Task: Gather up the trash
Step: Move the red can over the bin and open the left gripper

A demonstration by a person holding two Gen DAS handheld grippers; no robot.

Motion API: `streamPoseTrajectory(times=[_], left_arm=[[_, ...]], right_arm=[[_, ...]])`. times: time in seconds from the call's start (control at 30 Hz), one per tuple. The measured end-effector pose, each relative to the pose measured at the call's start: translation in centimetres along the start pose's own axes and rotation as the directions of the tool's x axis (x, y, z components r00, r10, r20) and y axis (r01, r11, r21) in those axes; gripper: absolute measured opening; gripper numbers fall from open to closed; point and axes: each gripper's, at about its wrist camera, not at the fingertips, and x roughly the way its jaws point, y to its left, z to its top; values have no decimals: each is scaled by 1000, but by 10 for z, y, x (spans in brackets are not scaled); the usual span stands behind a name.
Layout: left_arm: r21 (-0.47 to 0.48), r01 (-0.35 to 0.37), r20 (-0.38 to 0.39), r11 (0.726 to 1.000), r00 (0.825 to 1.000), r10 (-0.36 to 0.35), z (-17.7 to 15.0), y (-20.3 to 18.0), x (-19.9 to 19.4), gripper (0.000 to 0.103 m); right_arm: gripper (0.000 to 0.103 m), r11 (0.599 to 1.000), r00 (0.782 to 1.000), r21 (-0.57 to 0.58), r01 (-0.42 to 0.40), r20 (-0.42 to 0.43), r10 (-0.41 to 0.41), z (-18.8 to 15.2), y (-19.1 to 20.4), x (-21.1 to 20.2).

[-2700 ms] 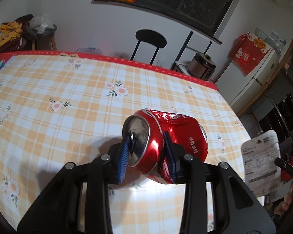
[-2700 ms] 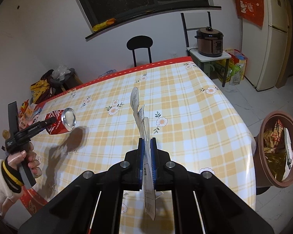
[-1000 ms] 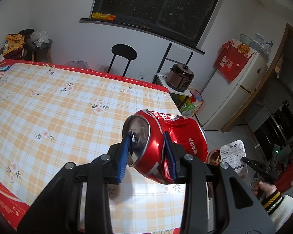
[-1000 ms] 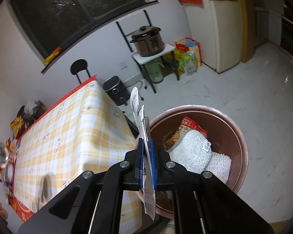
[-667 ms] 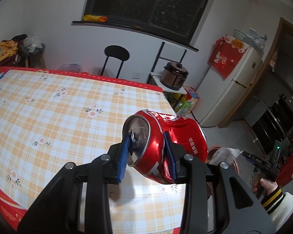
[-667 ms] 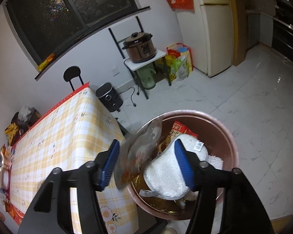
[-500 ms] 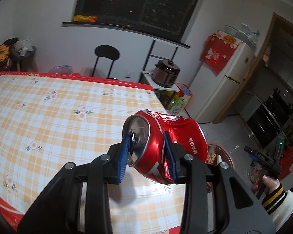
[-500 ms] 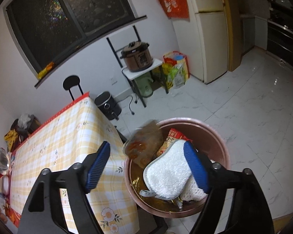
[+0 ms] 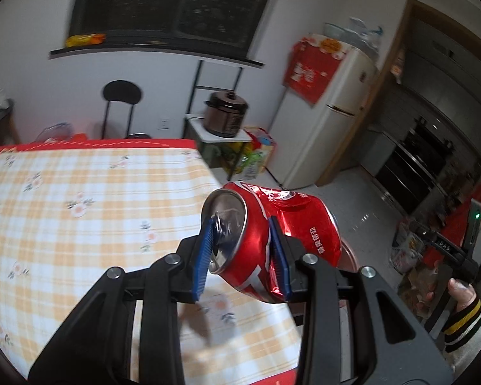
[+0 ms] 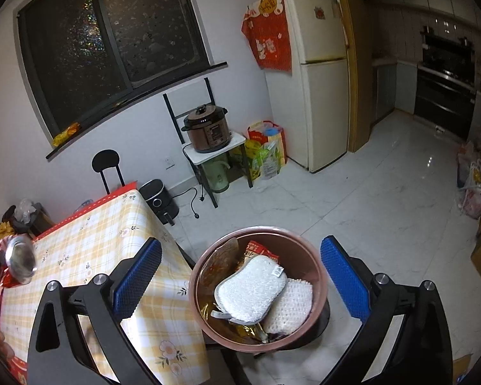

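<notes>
Left hand-held gripper (image 9: 242, 256) is clamped on a dented red can (image 9: 269, 240), held sideways with the silver top facing the camera; blue pads (image 9: 205, 256) are pressed on the top end and on the crushed side wall. The can is held in the air above the corner of the counter (image 9: 80, 192), which is covered by a yellow plaid floral cloth with red edging. In the right wrist view the same can (image 10: 17, 258) is seen at far left, over the counter (image 10: 89, 247). Right hand-held gripper (image 10: 240, 280) is spread wide with nothing between the blue pads (image 10: 138, 277), positioned above a brown round trash bin (image 10: 317, 269) on the floor just beside the counter edge. Inside the bin: a white sponge-like pad (image 10: 251, 290), a clear wrapper (image 10: 223, 256) leaning on the near wall, a red packet (image 10: 259, 250), gold foil (image 10: 243, 332). A pressure cooker (image 10: 208, 128) on a small stand and a fridge (image 10: 317, 80) are seen behind. The person's right hand (image 9: 461, 295) is visible at the right edge of the left wrist view.
</notes>
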Motion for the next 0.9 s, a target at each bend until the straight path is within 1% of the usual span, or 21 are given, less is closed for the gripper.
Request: streamPoseTrajectory(times=[0.1,0.23,0.33,0.5,0.8,0.83,0.87,0.9], left_arm=[[40,35,-20,999,999,-35,3,-23,17,37],[89,86,-60,992,995,-80,4,-59,47,37],[123,114,-95,986,990,-103,2,-85,72,37],[152,157,-173,976,976,-130,-6,-129,120,37],[184,227,-251,956,951,-178,-9,-190,198,37],[182,245,-254,952,947,-195,-8,-196,206,39],[174,278,-257,945,939,-229,-8,-201,213,46],[167,302,-257,939,932,-254,-7,-204,218,66]], right_arm=[[98,1000,1000,-13,16,14,-16,2,-4,-14],[98,1000,1000,-10,-7,9,7,4,-14,-28],[98,1000,1000,-15,-5,4,5,5,-21,-36],[98,1000,1000,-21,21,-7,-22,6,-38,-46],[98,997,996,5,79,-43,-78,2,-72,-45],[98,996,995,8,84,-47,-84,2,-75,-45],[98,996,995,11,92,-51,-91,1,-78,-45],[98,995,994,14,97,-54,-96,0,-82,-45]])
